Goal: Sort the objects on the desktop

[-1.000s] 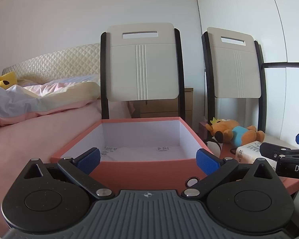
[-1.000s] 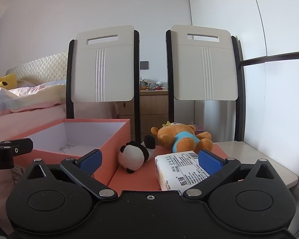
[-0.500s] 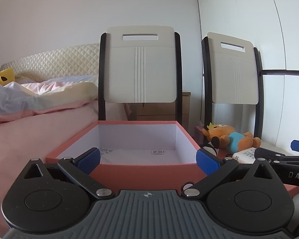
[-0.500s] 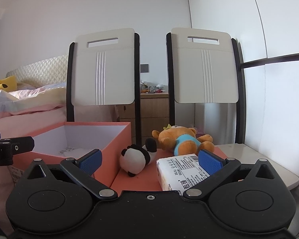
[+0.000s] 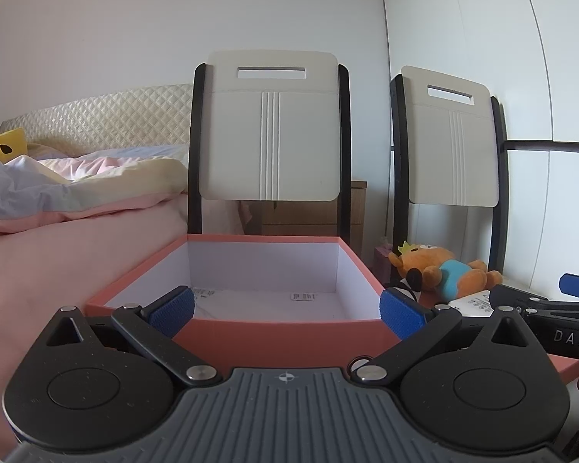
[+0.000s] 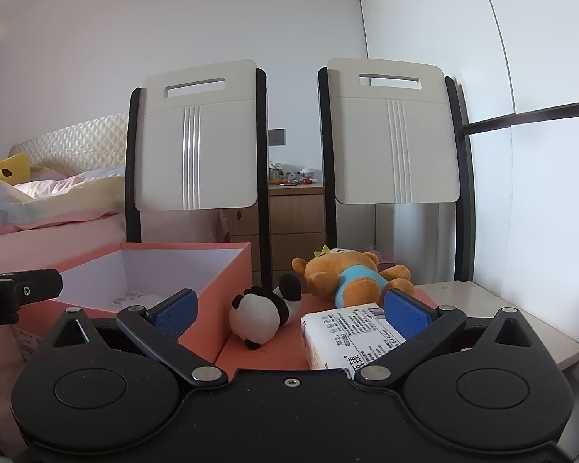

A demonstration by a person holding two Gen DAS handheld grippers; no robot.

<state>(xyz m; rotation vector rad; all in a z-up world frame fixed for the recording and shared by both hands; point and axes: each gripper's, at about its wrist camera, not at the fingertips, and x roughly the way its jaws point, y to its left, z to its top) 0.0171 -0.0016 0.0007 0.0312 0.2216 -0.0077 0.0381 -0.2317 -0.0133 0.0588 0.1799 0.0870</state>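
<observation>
A square salmon-coloured cardboard box (image 5: pixel 274 328) with smooth white inner walls sits open-topped in front of the left gripper (image 5: pixel 285 308), a couple of small printed labels lying on its floor. To its right, on a flat salmon sheet (image 6: pixel 266 355), lie a soft round panda plush (image 6: pixel 260 314), a fuzzy orange bear plush (image 6: pixel 351 276) in a blue shirt with a small yellow crown, and a white plastic-wrapped tissue pack (image 6: pixel 347 333) printed with black text. The left gripper's blue ribbed pads (image 5: pixel 173 308) stand wide apart, level with the near wall of the box, gripping nothing. The right gripper (image 6: pixel 289 310) is likewise spread wide and empty, its right pad (image 6: pixel 405 310) over the far corner of the tissue pack, contact unclear. Compared with a second ago, the left view has squared up to the box, and the right view sits slightly lower, nearer the toys. Two cream slatted chair backs (image 6: pixel 197 135) stand behind.
</observation>
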